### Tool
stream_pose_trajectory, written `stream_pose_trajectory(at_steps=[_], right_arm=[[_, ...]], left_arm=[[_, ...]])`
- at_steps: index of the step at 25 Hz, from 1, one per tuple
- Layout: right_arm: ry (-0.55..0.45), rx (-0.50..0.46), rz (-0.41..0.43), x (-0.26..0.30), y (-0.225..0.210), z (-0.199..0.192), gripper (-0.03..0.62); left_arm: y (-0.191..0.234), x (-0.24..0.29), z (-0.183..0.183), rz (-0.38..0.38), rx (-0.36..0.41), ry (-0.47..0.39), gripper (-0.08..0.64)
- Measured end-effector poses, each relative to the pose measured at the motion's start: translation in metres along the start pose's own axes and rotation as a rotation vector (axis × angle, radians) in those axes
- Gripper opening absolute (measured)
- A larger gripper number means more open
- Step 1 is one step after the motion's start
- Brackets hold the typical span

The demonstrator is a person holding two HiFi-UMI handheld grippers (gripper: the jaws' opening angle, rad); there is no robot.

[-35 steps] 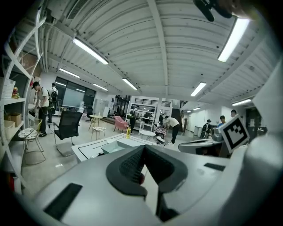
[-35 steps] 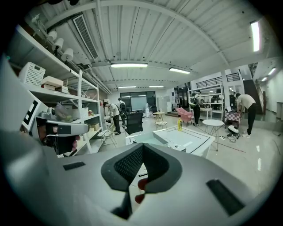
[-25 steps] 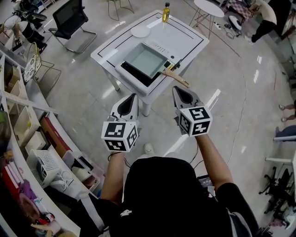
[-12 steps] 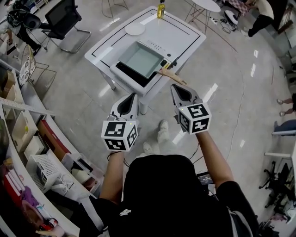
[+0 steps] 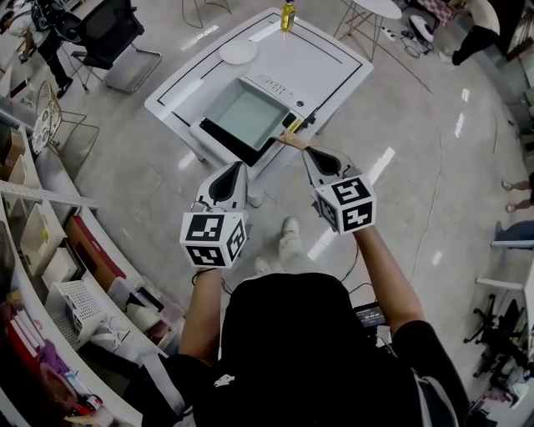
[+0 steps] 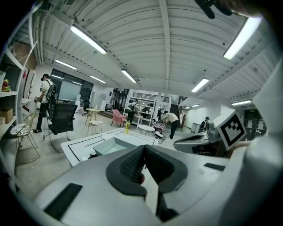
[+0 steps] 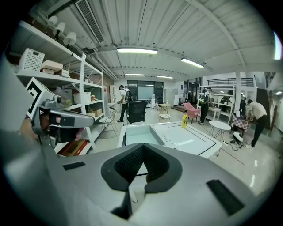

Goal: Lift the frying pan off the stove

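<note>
A square pale-green frying pan (image 5: 244,113) with a wooden handle (image 5: 294,140) sits on a black stove (image 5: 222,133) at the near corner of a white table (image 5: 334,58). My left gripper (image 5: 232,171) hangs in the air short of the table edge, shut and empty. The right gripper (image 5: 307,153) is also shut and empty, its tip just short of the handle's end. The pan (image 7: 139,133) lies straight ahead beyond the closed right gripper (image 7: 141,148). In the left gripper view the pan (image 6: 114,145) shows past the closed left gripper (image 6: 142,150).
A white plate (image 5: 239,52) and a yellow bottle (image 5: 288,15) stand at the table's far side. Shelving with baskets and boxes (image 5: 50,250) runs along the left. A black office chair (image 5: 108,33) and a small round table (image 5: 371,8) stand beyond; people are in the background.
The person has stepped toward the table, which now lies closer. Both grippers have moved forward, and the right tip has come up near the handle's end. Both stayed shut.
</note>
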State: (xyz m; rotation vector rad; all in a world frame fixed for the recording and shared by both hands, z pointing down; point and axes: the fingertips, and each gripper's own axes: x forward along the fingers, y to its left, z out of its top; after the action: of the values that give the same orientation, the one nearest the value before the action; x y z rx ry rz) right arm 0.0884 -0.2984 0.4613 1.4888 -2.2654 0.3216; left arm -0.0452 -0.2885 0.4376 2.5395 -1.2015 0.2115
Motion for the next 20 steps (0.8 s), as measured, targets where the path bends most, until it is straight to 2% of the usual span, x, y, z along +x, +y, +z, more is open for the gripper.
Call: stream_pose_trajectory(at_steps=[11, 12, 14, 20], right_arm=[[0.187, -0.052, 0.107, 0.044, -0.031, -0.015, 0.005], [0.203, -0.055, 0.119, 0.047, -0.032, -0.017, 0.015], [0.233, -0.056, 0.151, 0.054, -0.032, -0.023, 0.083], [0.335, -0.108, 0.221, 0.071, -0.026, -0.043, 0.177]], left_arm=[[0.014, 0.040, 0.002, 0.052, -0.029, 0.019, 0.011], [0.015, 0.043, 0.001, 0.057, -0.034, 0.020, 0.010], [0.018, 0.048, -0.001, 0.066, -0.041, 0.025, 0.010], [0.023, 0.062, -0.005, 0.085, -0.062, 0.031, 0.011]])
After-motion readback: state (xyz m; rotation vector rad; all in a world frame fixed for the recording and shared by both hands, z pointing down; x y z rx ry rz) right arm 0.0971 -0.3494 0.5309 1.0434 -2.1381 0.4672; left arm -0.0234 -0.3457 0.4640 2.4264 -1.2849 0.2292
